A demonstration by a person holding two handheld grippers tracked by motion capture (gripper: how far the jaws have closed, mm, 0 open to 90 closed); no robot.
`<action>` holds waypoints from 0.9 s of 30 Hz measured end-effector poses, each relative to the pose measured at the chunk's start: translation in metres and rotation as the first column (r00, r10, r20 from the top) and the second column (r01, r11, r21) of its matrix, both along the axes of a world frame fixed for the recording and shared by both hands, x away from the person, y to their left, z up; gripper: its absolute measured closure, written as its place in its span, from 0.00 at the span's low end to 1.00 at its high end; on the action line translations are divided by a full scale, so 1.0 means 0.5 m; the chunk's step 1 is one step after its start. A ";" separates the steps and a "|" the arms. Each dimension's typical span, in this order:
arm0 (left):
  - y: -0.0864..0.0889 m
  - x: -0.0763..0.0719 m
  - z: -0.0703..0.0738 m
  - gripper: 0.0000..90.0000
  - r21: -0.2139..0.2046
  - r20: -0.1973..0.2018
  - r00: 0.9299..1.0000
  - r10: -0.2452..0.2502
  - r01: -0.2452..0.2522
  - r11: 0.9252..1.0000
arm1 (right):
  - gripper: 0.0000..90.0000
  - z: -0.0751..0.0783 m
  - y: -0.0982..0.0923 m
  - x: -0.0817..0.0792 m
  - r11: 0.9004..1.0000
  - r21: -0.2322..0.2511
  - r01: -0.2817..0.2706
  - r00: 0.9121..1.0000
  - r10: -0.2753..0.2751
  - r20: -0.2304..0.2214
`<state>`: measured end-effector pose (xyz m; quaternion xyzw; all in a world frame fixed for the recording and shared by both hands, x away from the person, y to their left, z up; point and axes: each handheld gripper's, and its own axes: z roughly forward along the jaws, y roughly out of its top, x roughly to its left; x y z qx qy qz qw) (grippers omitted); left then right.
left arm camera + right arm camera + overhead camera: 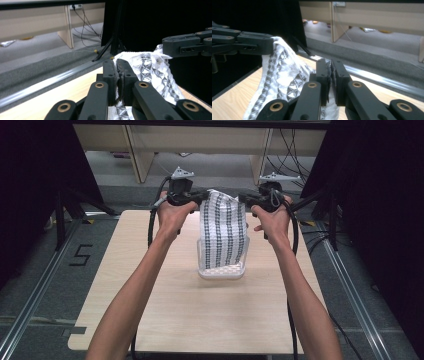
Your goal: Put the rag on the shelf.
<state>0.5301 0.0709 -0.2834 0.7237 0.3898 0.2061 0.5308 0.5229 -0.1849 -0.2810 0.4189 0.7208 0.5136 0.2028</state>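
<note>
Now | left gripper (202, 196) pinching patterned cloth (223, 230) top-left corner | right gripper (244, 198) clamping top-right corner | cloth hanging over white tray (221, 272), mid-table (165, 305)

Patterned cloth (223, 227): thin woven fabric, white with black print, soft, matt. Basket (221, 271) under it: white plastic, perforated wall. Table (165, 310): pale wood-grain top, smooth, satin. Both grippers, left (117, 65) and right (329, 65): matt black plastic links, brass-coloured pivot bushings. Floor (30, 270): grey carpet, rough; rails (27, 307) brushed metal.
</note>
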 end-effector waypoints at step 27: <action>0.003 0.050 -0.123 0.66 0.042 -0.190 0.982 -0.005 0.013 0.999 | 0.81 -0.107 0.000 0.062 0.991 -0.101 0.090 0.976 -0.108 -0.189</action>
